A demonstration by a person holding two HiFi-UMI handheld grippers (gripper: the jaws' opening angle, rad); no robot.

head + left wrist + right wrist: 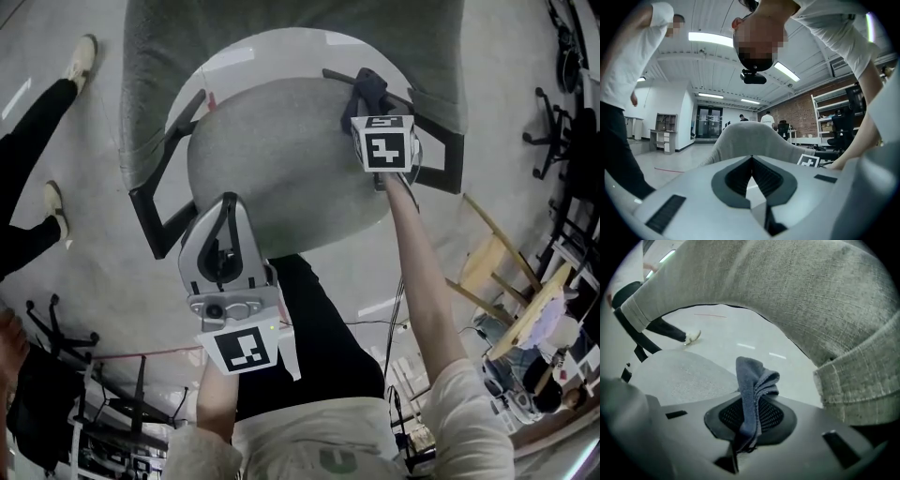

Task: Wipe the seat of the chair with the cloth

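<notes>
The chair's round grey seat (281, 159) lies below me, its grey backrest (281, 28) at the far side. My right gripper (364, 86) is at the seat's far right, by the backrest, shut on a dark blue-grey cloth (752, 390). The right gripper view has the cloth bunched upright between the jaws of this gripper (750, 404), with the seat (670, 376) to the left and the backrest (811, 301) arching overhead. My left gripper (228, 204) hangs over the seat's near left edge, shut on nothing. In its own view the left gripper (751, 159) points at the backrest (754, 140).
Black armrest frames flank the seat on the left (159, 206) and the right (441, 150). Another person's legs (28, 141) stand on the floor at far left. Office chairs are at lower left (56, 347) and far right (553, 131); wooden furniture (506, 272) is at right.
</notes>
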